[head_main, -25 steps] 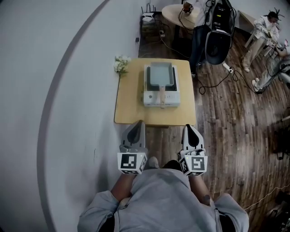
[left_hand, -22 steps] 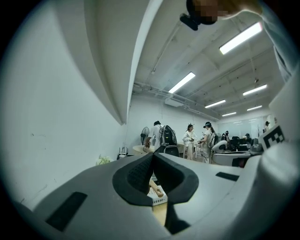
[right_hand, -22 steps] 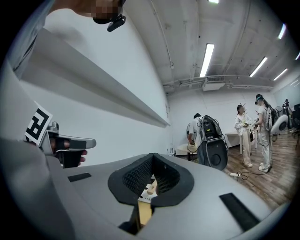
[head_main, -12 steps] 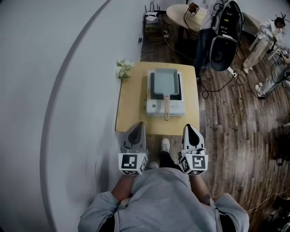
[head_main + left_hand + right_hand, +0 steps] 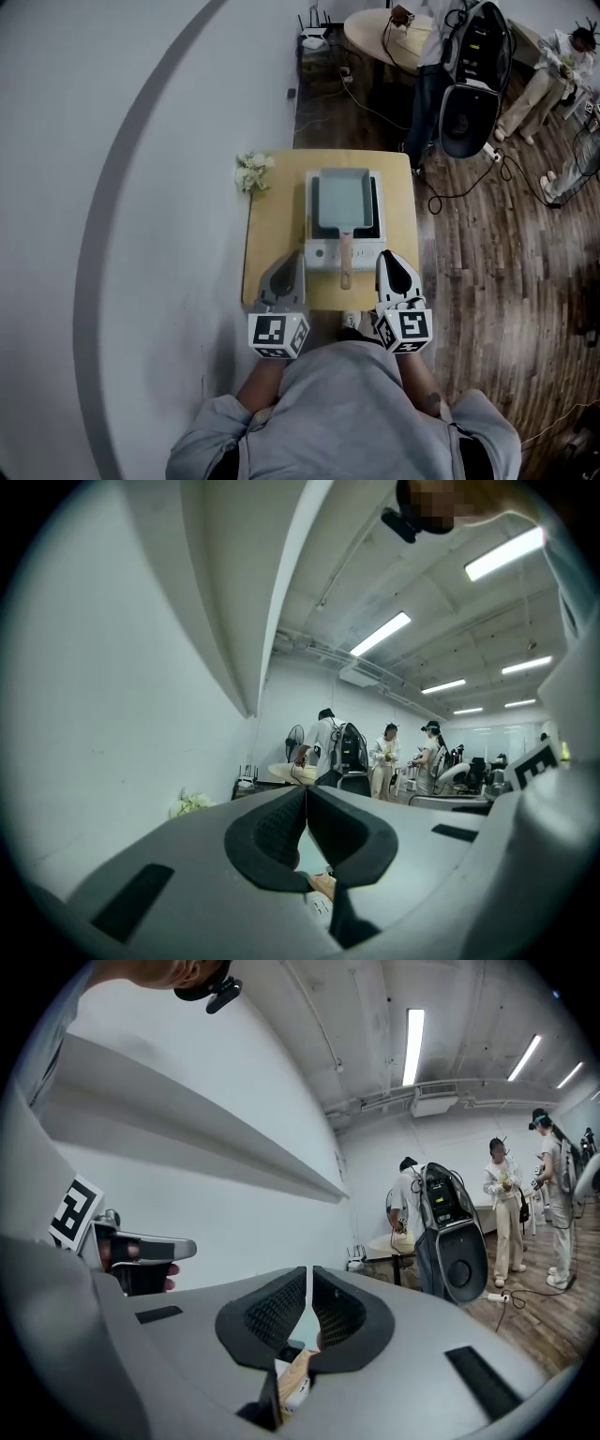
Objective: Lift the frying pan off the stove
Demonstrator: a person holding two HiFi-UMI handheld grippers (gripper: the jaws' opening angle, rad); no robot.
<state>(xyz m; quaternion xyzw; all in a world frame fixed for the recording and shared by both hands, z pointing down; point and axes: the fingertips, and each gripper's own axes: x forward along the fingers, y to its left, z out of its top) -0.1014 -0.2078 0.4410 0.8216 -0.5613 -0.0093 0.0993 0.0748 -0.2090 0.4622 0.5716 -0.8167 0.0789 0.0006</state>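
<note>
The frying pan [image 5: 340,199] is coloured pale blue-grey, with its handle [image 5: 345,260] in light wood. The stove [image 5: 319,253] is finished white and the worktop [image 5: 272,234] tan. The left tool [image 5: 292,254] and right tool [image 5: 390,254] are moulded grey, and their cubes are patterned with black-and-white squares.

Frying pan [image 5: 341,197]: matt grey-blue coating, pale wooden handle [image 5: 346,261]. Stove [image 5: 322,255]: smooth white casing. Desk [image 5: 272,244]: smooth light wood. Floor [image 5: 497,272]: dark wood planks. Left tongs [image 5: 292,255] and right tongs [image 5: 387,255]: matt grey plastic.
</note>
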